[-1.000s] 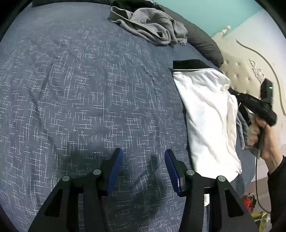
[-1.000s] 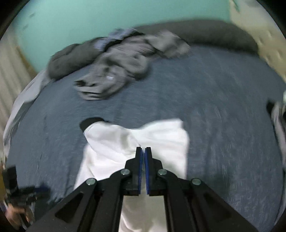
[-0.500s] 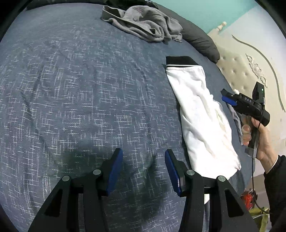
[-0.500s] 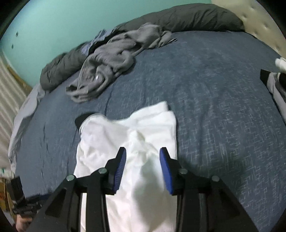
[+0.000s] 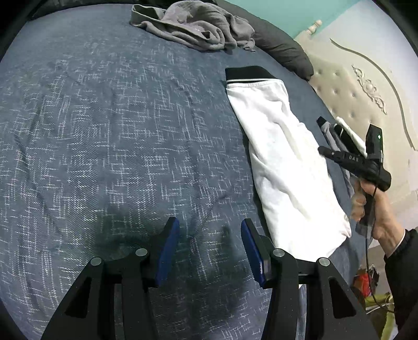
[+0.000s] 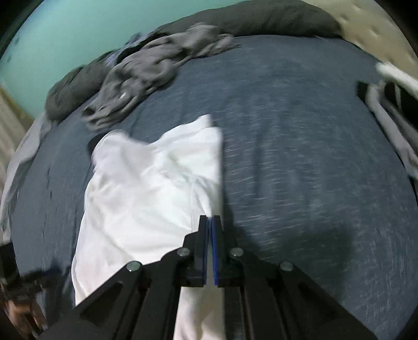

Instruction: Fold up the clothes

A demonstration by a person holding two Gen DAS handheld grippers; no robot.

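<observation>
A white garment (image 5: 284, 162) with a black waistband (image 5: 248, 72) lies folded into a long strip on the blue bedspread (image 5: 104, 130). My left gripper (image 5: 209, 227) hovers open over bare bedspread, just left of the strip's near end. A person's hand (image 5: 365, 204) holds my right gripper (image 5: 321, 150) at the strip's right edge. In the blurred right wrist view the right gripper (image 6: 210, 218) is shut, and the white garment (image 6: 146, 196) has its straight right edge running into the fingertips.
A crumpled grey clothes pile (image 5: 193, 24) lies at the far end of the bed beside a dark pillow (image 5: 282, 44). A small stack of folded grey, black and white items (image 6: 386, 104) sits by the cream headboard (image 5: 347, 86). Blue bedspread spreads wide to the left.
The right gripper let go of the white garment after laying it over, opened, then shifted to the strip's right edge and shut again. The left gripper stayed open, drifting slightly.
</observation>
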